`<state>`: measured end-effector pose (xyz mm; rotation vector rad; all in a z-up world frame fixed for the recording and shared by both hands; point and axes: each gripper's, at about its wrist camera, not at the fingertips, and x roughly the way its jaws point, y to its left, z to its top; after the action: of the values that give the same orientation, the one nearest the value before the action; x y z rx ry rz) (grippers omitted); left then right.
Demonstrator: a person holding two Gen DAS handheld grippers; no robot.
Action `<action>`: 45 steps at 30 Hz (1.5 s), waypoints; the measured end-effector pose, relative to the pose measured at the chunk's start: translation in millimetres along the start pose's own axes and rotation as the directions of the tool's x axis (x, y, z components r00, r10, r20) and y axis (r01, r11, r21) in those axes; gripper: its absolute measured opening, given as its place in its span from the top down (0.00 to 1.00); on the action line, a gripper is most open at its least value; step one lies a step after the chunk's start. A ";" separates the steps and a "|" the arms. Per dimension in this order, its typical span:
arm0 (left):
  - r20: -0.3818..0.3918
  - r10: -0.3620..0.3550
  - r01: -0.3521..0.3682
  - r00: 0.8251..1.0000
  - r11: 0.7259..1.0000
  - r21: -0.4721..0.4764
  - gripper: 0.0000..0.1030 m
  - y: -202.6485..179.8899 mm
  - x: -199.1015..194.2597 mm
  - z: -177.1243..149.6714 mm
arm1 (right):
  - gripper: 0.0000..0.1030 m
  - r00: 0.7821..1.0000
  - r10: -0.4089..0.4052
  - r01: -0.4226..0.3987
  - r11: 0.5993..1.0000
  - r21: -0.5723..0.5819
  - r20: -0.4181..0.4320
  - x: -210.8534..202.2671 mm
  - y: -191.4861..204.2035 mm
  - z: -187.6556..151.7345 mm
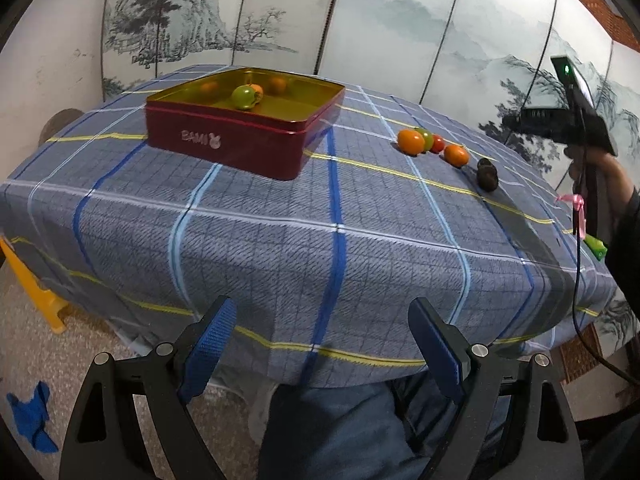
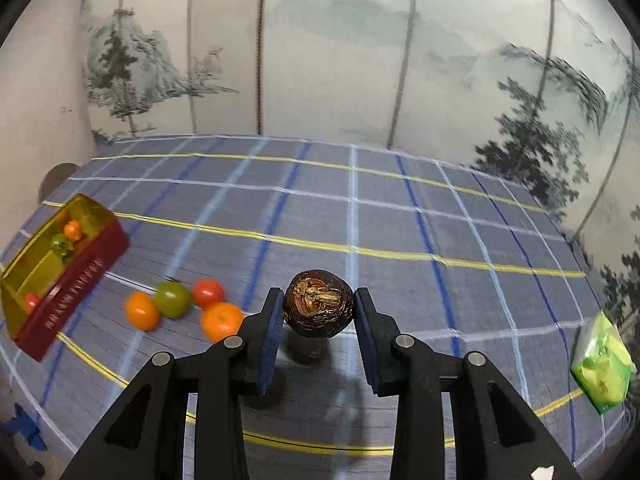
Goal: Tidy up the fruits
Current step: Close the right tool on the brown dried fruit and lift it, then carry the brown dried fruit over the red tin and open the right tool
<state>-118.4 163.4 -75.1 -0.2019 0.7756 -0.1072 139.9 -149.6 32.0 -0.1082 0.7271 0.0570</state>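
Note:
A dark red tin box (image 1: 224,142) with a gold inside stands on the checked tablecloth and holds several small fruits (image 1: 245,97); it also shows at the left of the right wrist view (image 2: 76,280). A cluster of orange, green and red fruits (image 1: 430,143) lies on the cloth, seen too in the right wrist view (image 2: 174,300). My right gripper (image 2: 318,322) is shut on a dark brown wrinkled fruit (image 2: 319,305), held just above the cloth. Two dark fruits (image 1: 488,175) show in the left wrist view. My left gripper (image 1: 320,344) is open and empty at the table's near edge.
A green packet (image 2: 602,364) lies at the table's right edge. A painted folding screen (image 1: 360,20) stands behind the table. A yellow object (image 1: 36,284) and blue scraps (image 1: 32,416) lie on the floor at the left. The person's legs (image 1: 332,428) are below the near edge.

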 end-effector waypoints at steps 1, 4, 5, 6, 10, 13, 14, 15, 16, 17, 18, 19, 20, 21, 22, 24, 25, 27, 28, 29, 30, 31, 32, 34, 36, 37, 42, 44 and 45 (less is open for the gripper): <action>0.000 0.002 -0.002 1.000 1.000 -0.005 0.15 1.9 -0.9 -1.0 | 0.69 1.000 0.020 -0.020 1.000 -0.005 0.010 -2.0 7.9 3.3; 0.002 0.013 -0.013 1.000 1.000 -0.018 0.15 7.8 -4.8 -4.4 | 0.69 0.999 0.042 -0.041 0.999 -0.026 0.025 -5.4 27.8 10.8; 0.005 0.016 -0.016 1.000 1.000 -0.020 0.15 9.1 -6.3 -5.3 | 0.69 0.998 0.053 -0.052 0.998 -0.031 0.028 -6.1 35.4 14.0; 0.007 0.019 -0.019 1.000 1.000 -0.021 0.15 10.3 -7.6 -6.0 | 0.69 0.998 0.061 -0.060 0.998 -0.038 0.032 -6.7 43.3 17.4; 0.009 0.032 -0.032 0.999 0.999 -0.036 0.15 16.9 -10.6 -10.7 | 0.69 0.995 0.088 -0.086 0.994 -0.062 0.044 -9.5 71.1 26.6; 0.005 0.036 -0.035 0.999 0.998 -0.048 0.15 21.2 -10.0 -13.4 | 0.69 0.994 0.103 -0.099 0.992 -0.083 0.045 -10.8 87.8 30.4; 0.003 0.033 -0.033 0.999 0.998 -0.053 0.15 22.4 -9.4 -13.9 | 0.69 0.993 0.107 -0.103 0.991 -0.091 0.046 -11.0 93.7 31.7; 0.001 0.033 -0.033 0.999 0.998 -0.057 0.15 23.6 -9.6 -14.7 | 0.69 0.993 0.111 -0.106 0.989 -0.100 0.047 -11.2 101.2 33.2; 0.000 0.035 -0.035 0.999 0.998 -0.058 0.15 24.4 -9.7 -14.9 | 0.69 0.992 0.115 -0.110 0.988 -0.106 0.046 -11.3 106.7 34.0; 0.001 0.037 -0.036 0.999 0.998 -0.060 0.15 25.7 -10.8 -15.3 | 0.69 0.992 0.120 -0.114 0.987 -0.117 0.045 -10.7 115.3 34.7; 0.002 0.038 -0.038 0.999 0.997 -0.061 0.15 27.0 -11.7 -15.7 | 0.69 0.992 0.122 -0.115 0.986 -0.124 0.044 -9.8 120.6 35.6; 0.003 0.043 -0.043 0.999 0.997 -0.065 0.15 29.3 -12.4 -16.6 | 0.69 0.991 0.124 -0.118 0.984 -0.133 0.041 -8.2 127.9 36.6; 0.002 0.047 -0.047 0.999 0.996 -0.071 0.15 31.6 -12.7 -17.4 | 0.69 0.991 0.127 -0.120 0.983 -0.140 0.037 -7.1 134.0 36.6; 0.000 0.050 -0.050 0.999 0.996 -0.079 0.15 34.0 -12.5 -18.3 | 0.69 0.991 0.131 -0.125 0.981 -0.150 0.032 -5.1 142.5 36.5; -0.004 0.053 -0.053 0.999 0.995 -0.089 0.15 37.2 -12.1 -19.4 | 0.69 0.991 0.133 -0.127 0.979 -0.158 0.030 -3.8 148.6 35.9; -0.009 0.060 -0.061 0.998 0.992 -0.111 0.15 43.3 -11.9 -21.7 | 0.69 0.990 0.139 -0.133 0.975 -0.179 0.020 0.1 164.1 34.1; -0.011 0.063 -0.064 0.998 0.990 -0.123 0.15 46.8 -12.3 -23.0 | 0.69 0.989 0.144 -0.139 0.973 -0.185 0.014 1.8 169.9 33.6; -0.013 0.068 -0.069 0.998 0.988 -0.136 0.15 51.3 -12.2 -24.7 | 0.69 0.988 0.152 -0.148 0.967 -0.206 0.004 5.4 185.2 31.8; -0.014 0.069 -0.071 0.997 0.988 -0.139 0.15 52.7 -12.1 -25.4 | 0.69 0.988 0.155 -0.151 0.965 -0.214 0.000 6.4 191.5 31.0; -0.014 0.070 -0.072 0.997 0.987 -0.141 0.15 53.9 -12.2 -25.8 | 0.69 0.987 0.161 -0.158 0.961 -0.225 -0.006 7.7 200.6 30.3; -0.013 0.071 -0.072 0.997 0.987 -0.143 0.15 55.0 -12.6 -26.2 | 0.69 0.986 0.164 -0.161 0.959 -0.232 -0.008 8.1 205.8 30.1; -0.011 0.073 -0.074 0.997 0.987 -0.145 0.15 56.6 -13.6 -27.2 | 0.69 0.986 0.169 -0.167 0.957 -0.237 -0.011 8.2 211.4 29.9; -0.012 0.073 -0.074 0.997 0.986 -0.147 0.15 57.8 -14.1 -27.6 | 0.69 0.984 0.180 -0.178 0.953 -0.244 -0.014 7.9 219.3 29.5; -0.017 0.076 -0.078 0.997 0.985 -0.155 0.15 60.2 -13.6 -28.9 | 0.69 0.983 0.185 -0.183 0.948 -0.262 -0.018 7.9 231.2 28.9; -0.019 0.077 -0.079 0.997 0.983 -0.163 0.15 62.9 -14.0 -29.7 | 0.69 0.981 0.192 -0.191 0.943 -0.271 -0.021 7.8 240.8 28.7; -0.018 0.078 -0.080 0.997 0.982 -0.169 0.15 64.6 -14.4 -30.4 | 0.69 0.981 0.194 -0.193 0.942 -0.275 -0.024 7.9 244.5 28.7; -0.023 0.081 -0.084 0.996 0.978 -0.190 0.15 71.6 -15.3 -33.1 | 0.69 0.977 0.207 -0.210 0.933 -0.292 -0.042 9.6 266.8 25.4; -0.025 0.083 -0.086 0.996 0.976 -0.198 0.15 74.3 -15.6 -34.2 | 0.69 0.976 0.212 -0.217 0.929 -0.299 -0.049 10.4 273.4 24.0; -0.026 0.083 -0.087 0.996 0.975 -0.204 0.15 75.6 -16.0 -35.0 | 0.69 0.976 0.212 -0.218 0.927 -0.304 -0.052 10.6 277.5 22.8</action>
<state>-152.8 234.9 -105.1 -0.3631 0.8116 0.0528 137.9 128.8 19.9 -0.3286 0.7422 0.3817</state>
